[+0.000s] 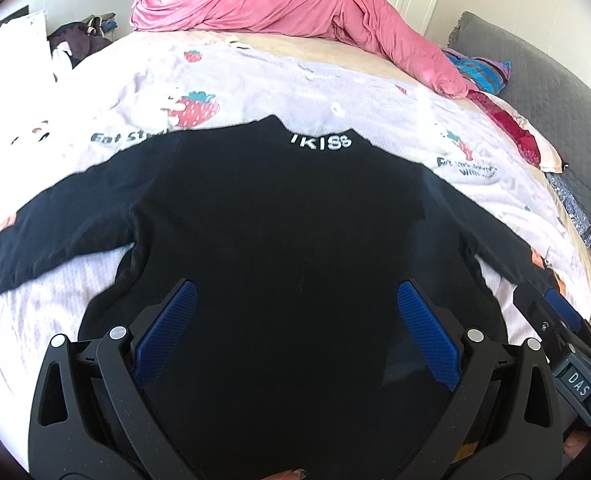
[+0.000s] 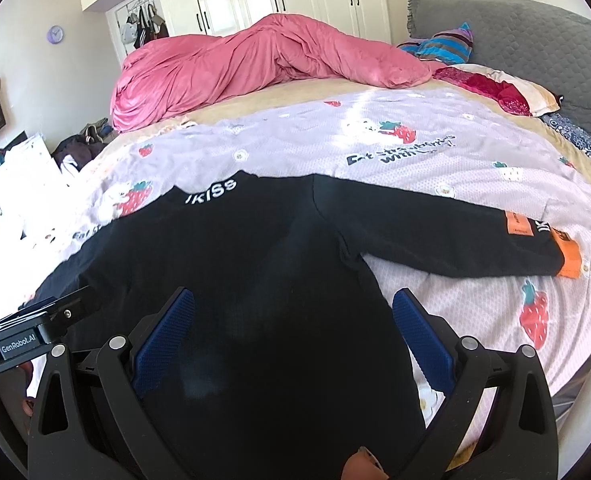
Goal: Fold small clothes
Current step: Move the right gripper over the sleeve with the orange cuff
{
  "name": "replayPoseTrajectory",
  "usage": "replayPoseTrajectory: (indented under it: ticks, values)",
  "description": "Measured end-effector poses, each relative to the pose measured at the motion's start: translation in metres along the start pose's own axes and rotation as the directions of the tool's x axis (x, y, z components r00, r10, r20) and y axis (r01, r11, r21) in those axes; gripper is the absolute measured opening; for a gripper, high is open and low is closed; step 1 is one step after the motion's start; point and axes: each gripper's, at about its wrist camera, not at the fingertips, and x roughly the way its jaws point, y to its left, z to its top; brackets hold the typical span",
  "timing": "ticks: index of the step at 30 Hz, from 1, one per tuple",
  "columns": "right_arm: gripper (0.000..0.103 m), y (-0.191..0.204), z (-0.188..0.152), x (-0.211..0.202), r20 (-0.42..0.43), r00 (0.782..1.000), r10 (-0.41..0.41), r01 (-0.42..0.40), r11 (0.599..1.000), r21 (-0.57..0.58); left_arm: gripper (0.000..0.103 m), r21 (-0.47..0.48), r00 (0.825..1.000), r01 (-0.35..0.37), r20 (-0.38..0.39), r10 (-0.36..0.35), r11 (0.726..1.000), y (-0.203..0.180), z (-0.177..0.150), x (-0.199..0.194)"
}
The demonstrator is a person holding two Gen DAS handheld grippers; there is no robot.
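lying flat on the strawberry bedspread [image 1: 255,80], black top [image 1: 287,220], both grippers' jaws spread above its hem

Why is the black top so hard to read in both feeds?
Left wrist view: the black top is underexposed, its folds lost, while sunlight blows out the bedsheet at left. Right wrist view: same dark mass, washed-out clutter at left edge, fisheye bending the bed; only the orange cuff reads clearly.
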Motion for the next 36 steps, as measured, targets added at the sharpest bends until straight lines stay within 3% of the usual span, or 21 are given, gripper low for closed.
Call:
replayPoseTrajectory:
  ticks: [11,20,36]
  values:
    - [0.099,-0.011,0.032,0.017,0.030,0.999,-0.009,0.007,0.998,0.063,0.095,0.023,1.000,0.017,-0.013,-0.016,1.000,-0.016,0.030,0.020]
    - [0.099,-0.041,0.060,0.035,0.054,0.996,-0.074,0.065,0.985,0.160,0.095,0.049,1.000,0.010,-0.006,-0.010,0.999,-0.035,0.061,0.042]
    - [0.099,-0.107,0.060,0.062,0.027,0.979,-0.201,0.185,0.940,0.288,0.095,0.059,0.998,0.036,-0.046,-0.033,0.998,-0.045,0.071,0.094]
